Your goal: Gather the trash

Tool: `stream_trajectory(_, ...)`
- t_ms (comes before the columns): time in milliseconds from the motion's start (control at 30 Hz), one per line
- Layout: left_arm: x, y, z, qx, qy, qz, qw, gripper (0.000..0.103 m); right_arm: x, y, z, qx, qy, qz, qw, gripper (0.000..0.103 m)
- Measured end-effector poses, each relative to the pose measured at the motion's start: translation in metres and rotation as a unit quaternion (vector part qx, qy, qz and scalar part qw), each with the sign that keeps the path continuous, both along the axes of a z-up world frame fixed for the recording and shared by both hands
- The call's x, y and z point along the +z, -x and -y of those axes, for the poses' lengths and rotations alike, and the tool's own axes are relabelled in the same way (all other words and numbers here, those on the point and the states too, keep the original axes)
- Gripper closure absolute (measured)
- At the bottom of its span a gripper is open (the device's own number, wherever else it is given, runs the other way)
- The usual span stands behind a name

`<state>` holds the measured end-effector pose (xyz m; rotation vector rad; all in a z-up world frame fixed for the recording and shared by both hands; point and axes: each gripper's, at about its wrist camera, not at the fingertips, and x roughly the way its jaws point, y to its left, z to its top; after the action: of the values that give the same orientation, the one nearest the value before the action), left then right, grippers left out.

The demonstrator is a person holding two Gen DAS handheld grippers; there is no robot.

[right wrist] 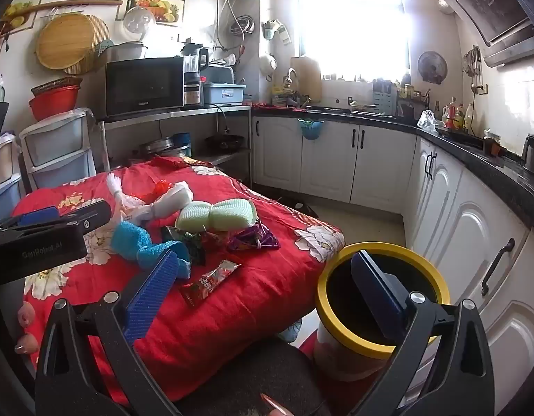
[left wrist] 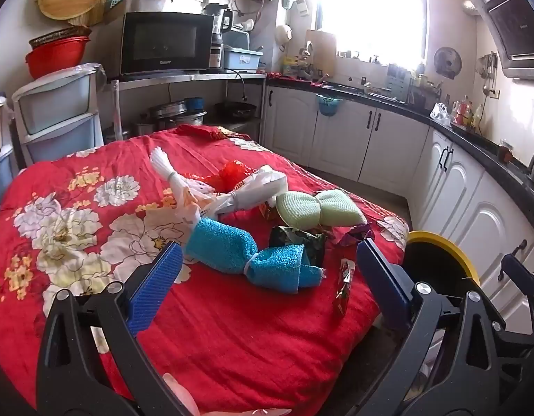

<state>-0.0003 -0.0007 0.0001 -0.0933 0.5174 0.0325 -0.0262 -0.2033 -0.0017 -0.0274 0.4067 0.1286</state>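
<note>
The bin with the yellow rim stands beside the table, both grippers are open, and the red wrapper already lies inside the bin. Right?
Not quite. The red wrapper lies on the red blanket, as the right wrist view shows. The bin does stand beside the table, and the left gripper and right gripper are open.

Both wrist views face the red blanket closely, window behind.

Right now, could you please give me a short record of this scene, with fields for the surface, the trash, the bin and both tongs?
surface: table under a red floral blanket
trash: red wrapper, purple wrapper, dark green wrapper
other items: blue tied cloth, green tied cloth
bin: yellow-rimmed bin, beside the table, open
left tongs: open, empty
right tongs: open, empty
</note>
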Motion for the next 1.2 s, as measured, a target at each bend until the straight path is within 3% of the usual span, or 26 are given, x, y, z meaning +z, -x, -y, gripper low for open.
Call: stream_trajectory(1200,0.0041,-0.0004,0.0036,0.001,-0.004,0.005,1.0,0.011,0.0044,0.0,0.0027,-0.003,0.0,0.001,1.0,0.006)
